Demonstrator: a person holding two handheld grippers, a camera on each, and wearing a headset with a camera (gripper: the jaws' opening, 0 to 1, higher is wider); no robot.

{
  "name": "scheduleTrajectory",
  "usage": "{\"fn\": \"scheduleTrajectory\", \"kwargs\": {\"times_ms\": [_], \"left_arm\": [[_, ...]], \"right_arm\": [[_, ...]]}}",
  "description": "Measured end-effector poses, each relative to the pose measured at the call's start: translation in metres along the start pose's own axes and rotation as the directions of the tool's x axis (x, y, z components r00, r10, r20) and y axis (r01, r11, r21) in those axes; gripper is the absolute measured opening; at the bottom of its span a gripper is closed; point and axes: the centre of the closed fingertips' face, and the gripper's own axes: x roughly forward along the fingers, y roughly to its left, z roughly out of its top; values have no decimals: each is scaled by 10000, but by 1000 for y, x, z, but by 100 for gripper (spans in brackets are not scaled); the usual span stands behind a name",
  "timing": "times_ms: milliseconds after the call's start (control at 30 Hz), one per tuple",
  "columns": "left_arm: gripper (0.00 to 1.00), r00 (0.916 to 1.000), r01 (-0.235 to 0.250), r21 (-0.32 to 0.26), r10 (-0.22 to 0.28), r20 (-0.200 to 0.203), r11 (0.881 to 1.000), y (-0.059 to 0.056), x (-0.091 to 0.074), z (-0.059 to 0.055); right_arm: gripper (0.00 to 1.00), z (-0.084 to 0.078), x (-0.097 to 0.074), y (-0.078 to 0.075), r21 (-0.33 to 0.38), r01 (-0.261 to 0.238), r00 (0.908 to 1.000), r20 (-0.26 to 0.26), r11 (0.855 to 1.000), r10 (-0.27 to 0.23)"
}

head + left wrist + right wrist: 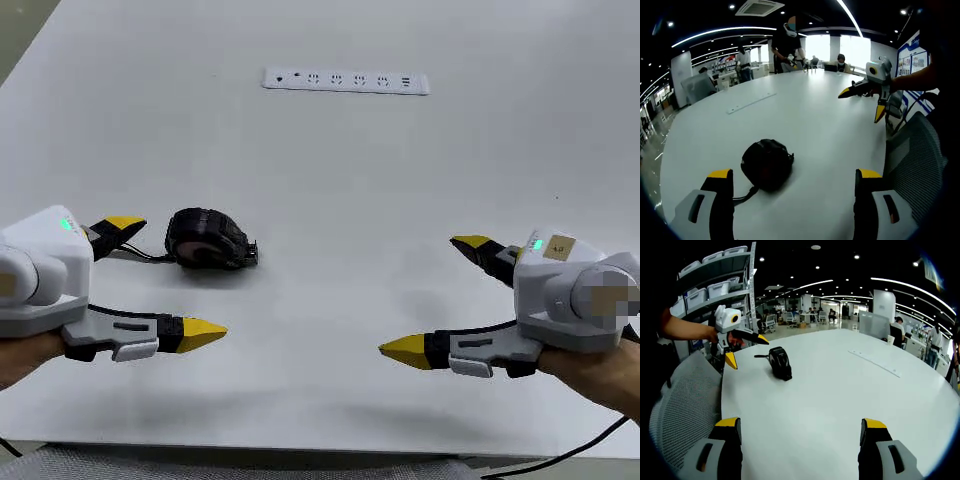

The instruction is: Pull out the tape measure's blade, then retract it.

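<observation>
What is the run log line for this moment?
phase: pre-grasp | tape measure: untouched, not extended | left hand-held gripper: open, close to it | right hand-held gripper: open, apart

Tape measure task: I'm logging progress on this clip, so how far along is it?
Done: nothing visible. The tape measure lies on the table with no blade drawn out. In hand: nothing. The left gripper is open beside it without touching, and the right gripper is open farther off. Left: grip it, pull the blade out, retract it.
</observation>
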Motion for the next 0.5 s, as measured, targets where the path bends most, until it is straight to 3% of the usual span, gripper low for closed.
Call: {"fn": "scheduleTrajectory", "kwargs": {"times_ms": [500], "left_arm": [[94, 9981, 503, 439, -487, -379, 9978, 12, 14, 2]], "right_arm": [[97, 5, 20, -9, -696, -634, 9975, -358, 9956, 610]]}}
